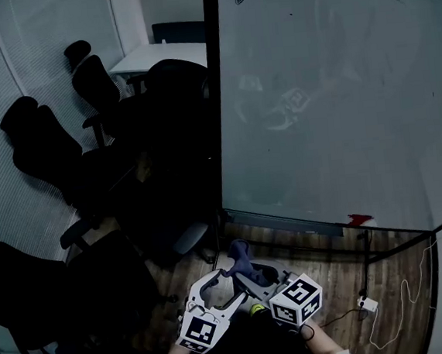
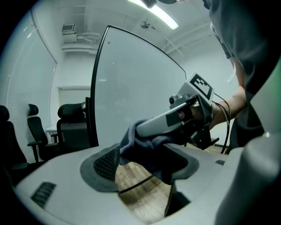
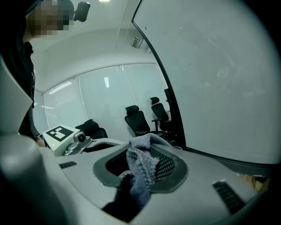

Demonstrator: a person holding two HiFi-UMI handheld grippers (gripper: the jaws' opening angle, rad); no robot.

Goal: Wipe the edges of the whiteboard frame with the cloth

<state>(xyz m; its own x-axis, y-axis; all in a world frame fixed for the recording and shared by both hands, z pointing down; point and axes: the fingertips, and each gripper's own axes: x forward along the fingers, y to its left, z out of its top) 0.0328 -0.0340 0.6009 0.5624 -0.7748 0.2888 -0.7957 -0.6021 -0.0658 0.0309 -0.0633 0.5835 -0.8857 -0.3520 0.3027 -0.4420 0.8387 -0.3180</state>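
The whiteboard (image 1: 330,99) fills the right side of the head view, standing upright with faint smears on its pale surface. Its black frame (image 1: 217,95) runs down the left edge and along the bottom. To the left of the frame, several black office chairs (image 1: 48,158) crowd together, and behind them stands a white desk (image 1: 159,56), its near edge just beside one chair back. Under the board lies a wooden floor (image 1: 332,278).

Both tools are low in the head view, side by side and near the board's lower left corner, held up off the floor. The left hand-held gripper (image 2: 145,169) has its jaws spread wide and clamps nothing. In its own view the tip of the other tool and part of the cloth sit in the gap between them, and whether the fabric brushes a pad I cannot tell. The right hand-held gripper (image 3: 140,167) is closed on the cloth (image 2: 136,143), a blue-grey bunch pinched between its pads, with folds spilling above and below them. The cloth is apart from the frame.

A small red thing (image 1: 359,219) lies on the ledge at the board's bottom edge. A white plug block (image 1: 365,304) with a thin cable rests on the floor near the right.
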